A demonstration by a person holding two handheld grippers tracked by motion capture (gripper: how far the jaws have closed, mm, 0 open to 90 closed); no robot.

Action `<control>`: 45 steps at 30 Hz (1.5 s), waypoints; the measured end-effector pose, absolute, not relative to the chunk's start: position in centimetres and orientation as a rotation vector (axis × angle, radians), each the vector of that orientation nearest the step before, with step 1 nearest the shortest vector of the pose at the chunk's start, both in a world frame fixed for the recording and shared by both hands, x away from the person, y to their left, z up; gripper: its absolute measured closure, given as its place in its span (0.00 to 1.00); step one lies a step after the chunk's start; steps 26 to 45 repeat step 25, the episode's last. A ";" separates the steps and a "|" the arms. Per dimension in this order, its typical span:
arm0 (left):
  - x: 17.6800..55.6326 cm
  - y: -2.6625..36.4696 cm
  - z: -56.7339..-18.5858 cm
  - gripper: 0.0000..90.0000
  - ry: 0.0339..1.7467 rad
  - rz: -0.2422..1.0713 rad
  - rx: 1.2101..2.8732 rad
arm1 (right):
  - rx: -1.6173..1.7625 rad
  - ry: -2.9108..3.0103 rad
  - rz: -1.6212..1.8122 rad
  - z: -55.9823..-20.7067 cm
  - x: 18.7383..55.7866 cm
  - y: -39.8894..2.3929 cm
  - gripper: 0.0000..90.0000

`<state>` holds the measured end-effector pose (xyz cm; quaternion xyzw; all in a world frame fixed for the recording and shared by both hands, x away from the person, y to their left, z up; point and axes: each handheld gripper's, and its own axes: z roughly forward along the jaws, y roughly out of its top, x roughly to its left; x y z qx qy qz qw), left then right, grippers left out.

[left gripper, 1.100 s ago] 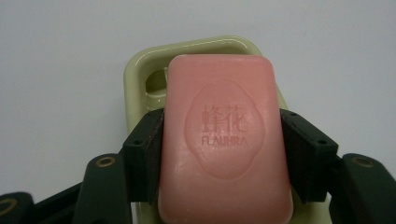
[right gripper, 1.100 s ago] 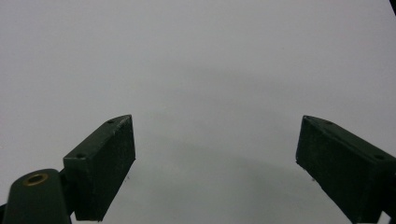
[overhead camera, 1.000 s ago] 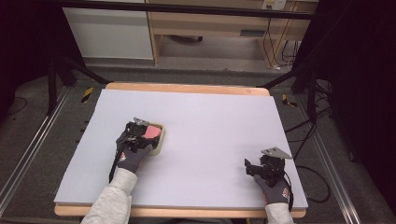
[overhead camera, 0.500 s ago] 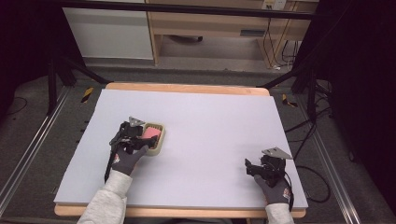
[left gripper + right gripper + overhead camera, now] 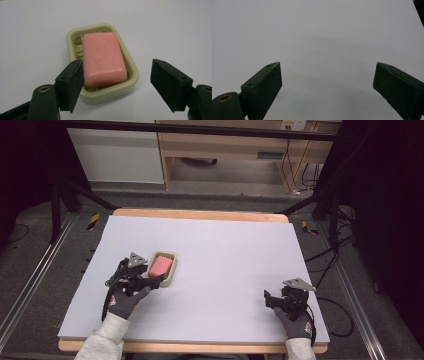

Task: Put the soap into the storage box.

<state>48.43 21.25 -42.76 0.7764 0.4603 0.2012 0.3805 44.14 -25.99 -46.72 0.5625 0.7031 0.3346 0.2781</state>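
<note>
A pink bar of soap (image 5: 161, 265) lies in a pale green soap dish (image 5: 170, 279) on the left half of the table. My left gripper (image 5: 153, 278) sits just short of the dish's near-left end, pointing at it. In the left gripper view the soap (image 5: 103, 57) rests flat in the dish (image 5: 71, 35) beyond the jaws. The left gripper (image 5: 117, 75) is open; its jaws have just been opening, and the pads (image 5: 72, 85) touch neither soap nor dish. At the front right, my right gripper (image 5: 270, 300) rests open, with bare table between its jaws (image 5: 327, 77).
A pale lavender sheet (image 5: 225, 245) covers the wooden table. Beyond the far edge stand shelving and a white cabinet (image 5: 117, 155). Cables (image 5: 325, 310) trail off the table's right side.
The left hand has drawn back to the left, off the dish, and the soap now shows uncovered. Its jaws stand wider apart. The right hand has not moved.
</note>
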 end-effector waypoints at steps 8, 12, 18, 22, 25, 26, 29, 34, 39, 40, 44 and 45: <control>47.1 23.2 -43.7 0.27 1.190 0.529 1.993 | 1.522 1.886 0.875 -46.8 44.0 -26.3 0.08; 46.4 24.2 -44.1 0.27 1.191 0.535 1.995 | 1.521 1.885 0.859 -46.9 44.0 -26.4 0.08; 45.3 25.7 -44.8 0.26 1.202 0.568 1.999 | 1.531 1.876 0.852 -46.9 43.9 -26.7 0.08; 44.6 26.7 -45.2 0.27 1.218 0.588 2.003 | 1.535 1.877 0.849 -46.9 43.8 -26.9 0.08; 44.2 27.2 -45.5 0.27 1.232 0.598 1.996 | 1.539 1.877 0.847 -46.9 43.8 -27.0 0.08; 44.2 27.2 -45.5 0.27 1.232 0.598 1.996 | 1.539 1.877 0.847 -46.9 43.8 -27.0 0.08; 44.2 27.2 -45.5 0.27 1.232 0.598 1.996 | 1.539 1.877 0.847 -46.9 43.8 -27.0 0.08; 44.2 27.2 -45.5 0.27 1.232 0.598 1.996 | 1.539 1.877 0.847 -46.9 43.8 -27.0 0.08; 44.2 27.2 -45.5 0.27 1.232 0.598 1.996 | 1.539 1.877 0.847 -46.9 43.8 -27.0 0.08; 44.2 27.2 -45.5 0.27 1.232 0.598 1.996 | 1.539 1.877 0.847 -46.9 43.8 -27.0 0.08; 44.2 27.2 -45.5 0.27 1.232 0.598 1.996 | 1.539 1.877 0.847 -46.9 43.8 -27.0 0.08; 44.2 27.2 -45.5 0.27 1.232 0.598 1.996 | 1.539 1.877 0.847 -46.9 43.8 -27.0 0.08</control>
